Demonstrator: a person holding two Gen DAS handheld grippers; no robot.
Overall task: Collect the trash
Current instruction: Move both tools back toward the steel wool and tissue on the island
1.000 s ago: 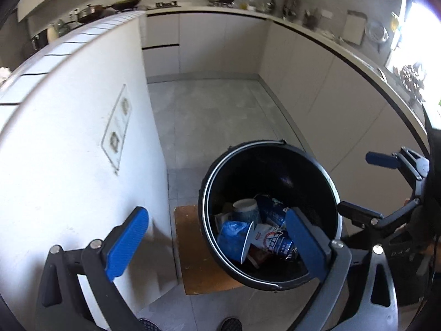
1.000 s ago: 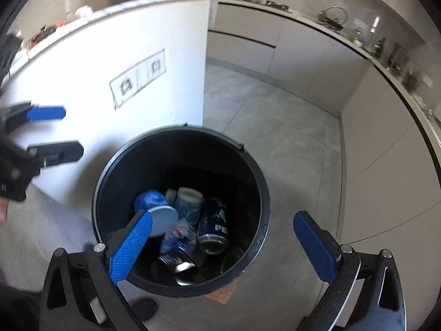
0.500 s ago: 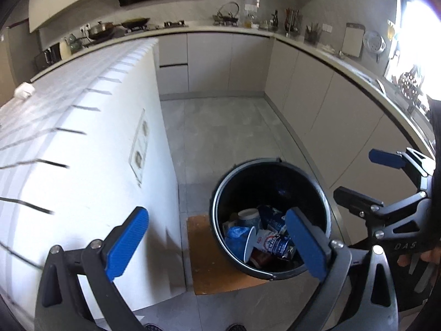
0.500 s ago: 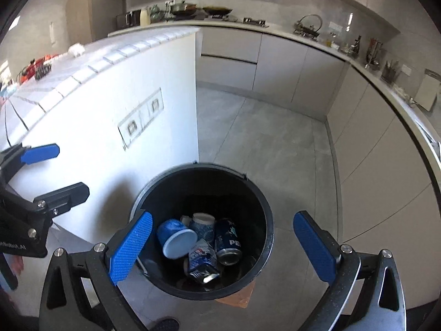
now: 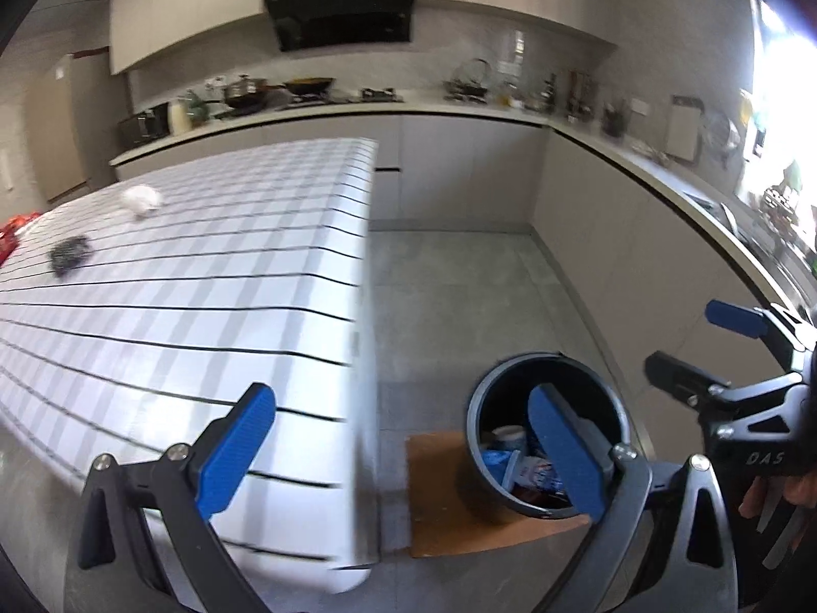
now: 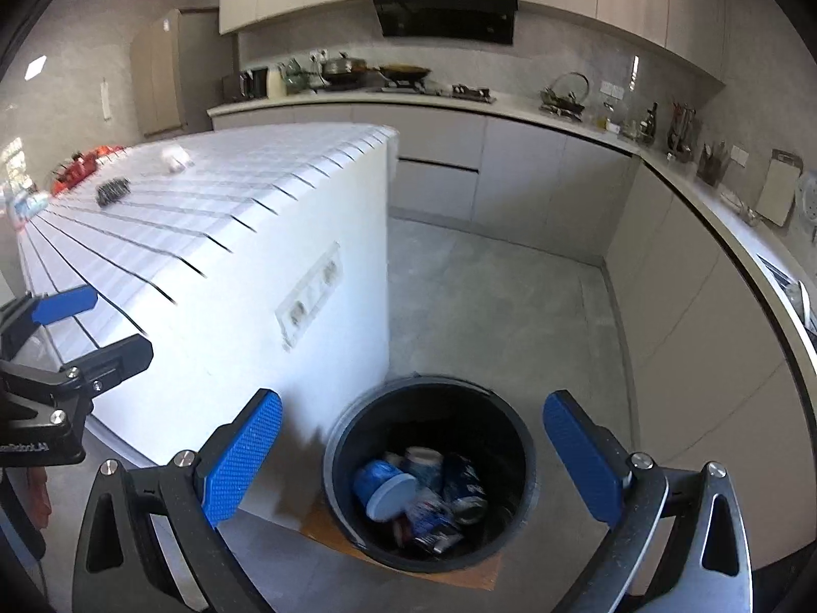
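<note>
"DAS" is read on the black frame of the right gripper in the left wrist view, where it is seen wide open and empty. The round black trash bucket, holding crushed blue cans and paper cups, stands on a brown cardboard sheet beside the white tiled island, whose wall sockets are shown only by the right wrist view. The left gripper is likewise spread wide with nothing held, and a crumpled white paper and a dark wad are seen lying on the island top.
</note>
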